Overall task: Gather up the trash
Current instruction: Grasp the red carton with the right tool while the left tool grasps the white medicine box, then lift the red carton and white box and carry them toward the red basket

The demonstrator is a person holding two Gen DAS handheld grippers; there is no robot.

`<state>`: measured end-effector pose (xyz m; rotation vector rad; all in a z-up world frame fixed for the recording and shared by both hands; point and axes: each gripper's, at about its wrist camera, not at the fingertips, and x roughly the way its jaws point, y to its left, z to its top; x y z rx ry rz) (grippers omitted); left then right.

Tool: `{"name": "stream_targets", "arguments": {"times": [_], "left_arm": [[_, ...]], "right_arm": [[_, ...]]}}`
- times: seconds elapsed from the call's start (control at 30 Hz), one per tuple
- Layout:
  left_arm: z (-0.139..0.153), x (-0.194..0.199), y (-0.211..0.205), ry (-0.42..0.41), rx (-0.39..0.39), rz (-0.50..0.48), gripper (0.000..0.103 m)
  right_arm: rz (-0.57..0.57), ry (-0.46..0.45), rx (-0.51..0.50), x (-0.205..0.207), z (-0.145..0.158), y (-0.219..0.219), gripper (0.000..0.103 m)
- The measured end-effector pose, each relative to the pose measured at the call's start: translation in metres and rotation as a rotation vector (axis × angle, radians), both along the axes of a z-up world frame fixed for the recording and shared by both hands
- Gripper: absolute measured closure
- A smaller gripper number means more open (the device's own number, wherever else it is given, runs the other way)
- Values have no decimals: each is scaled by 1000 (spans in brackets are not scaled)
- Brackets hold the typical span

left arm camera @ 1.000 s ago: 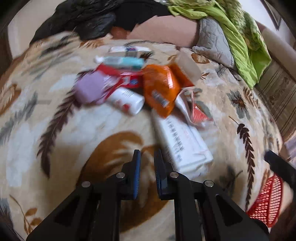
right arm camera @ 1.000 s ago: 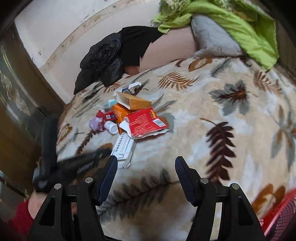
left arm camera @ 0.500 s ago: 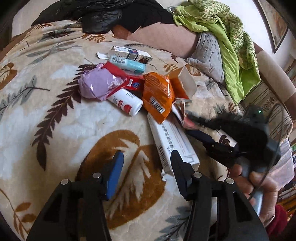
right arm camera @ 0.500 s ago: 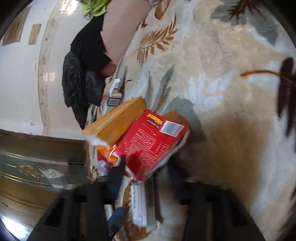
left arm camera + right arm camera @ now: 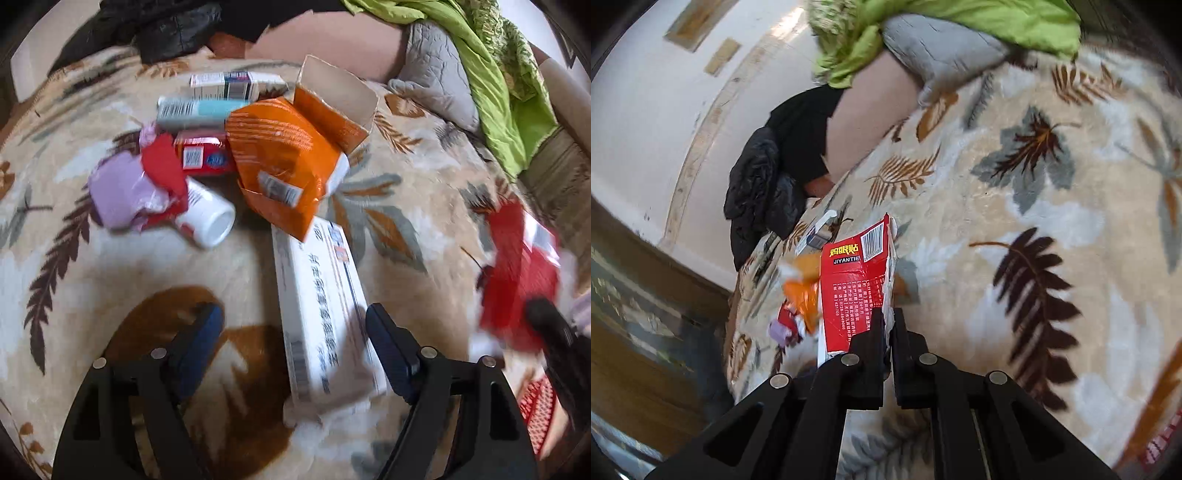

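Trash lies in a pile on a leaf-patterned blanket. My left gripper hangs low over it, its jaws opening wide. A long white box lies between the fingers, and the pads do not press on it. Behind the box lie an orange packet, an open orange carton, a white bottle, a lilac wrapper, a small red box and a teal box. My right gripper is shut on a torn red carton and holds it upright above the blanket. That carton shows as a red blur in the left wrist view.
A green blanket and a grey cushion lie at the far right of the bed. Black clothing is heaped at the back. Part of a red mesh basket shows at the lower right, off the bed's edge.
My left gripper's jaws went from shut to wide and came around the white box. My right gripper closed on the red carton and carried it off the pile to the right.
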<state>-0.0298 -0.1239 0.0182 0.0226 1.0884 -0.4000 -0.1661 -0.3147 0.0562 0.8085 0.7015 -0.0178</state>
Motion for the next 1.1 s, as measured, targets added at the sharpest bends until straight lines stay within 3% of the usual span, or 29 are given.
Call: {"name": "stream_targets", "arguments": {"times": [0.1,0.13,0.17,0.2,0.27,0.33,0.47,0.63,0.9,1.1], "left_arm": [[-4,2,-7,-33,34,14,23],[-5,1,-7,-44,48,11,30],[-5,-3,-8,-68,82,9,37],[-4,-6,-6,-83,90,3,50],[-3,-11,3,-86,69,-12,65],[-1,-14,17,-88,39,-10,88],[3,-21,44,-63,-46,-3,89],[20,-50,53,-130,-80,-26,89],[52,-101,68,-377,-34,8,89],[51,-91,75,-388,-32,45,89]], "right_arm": [[19,-17,-42,-7,5,7,98],[18,-32,-59,-9,9,9,98],[18,-35,-73,-12,9,9,98],[22,-36,-78,-14,10,10,98],[15,-37,-77,-17,10,8,98],[12,-38,-67,-17,9,7,98],[20,-54,-100,-19,15,12,98],[32,-70,-174,-25,26,23,98],[98,-96,-321,-29,39,58,98],[156,-90,-429,-20,35,79,98]]}}
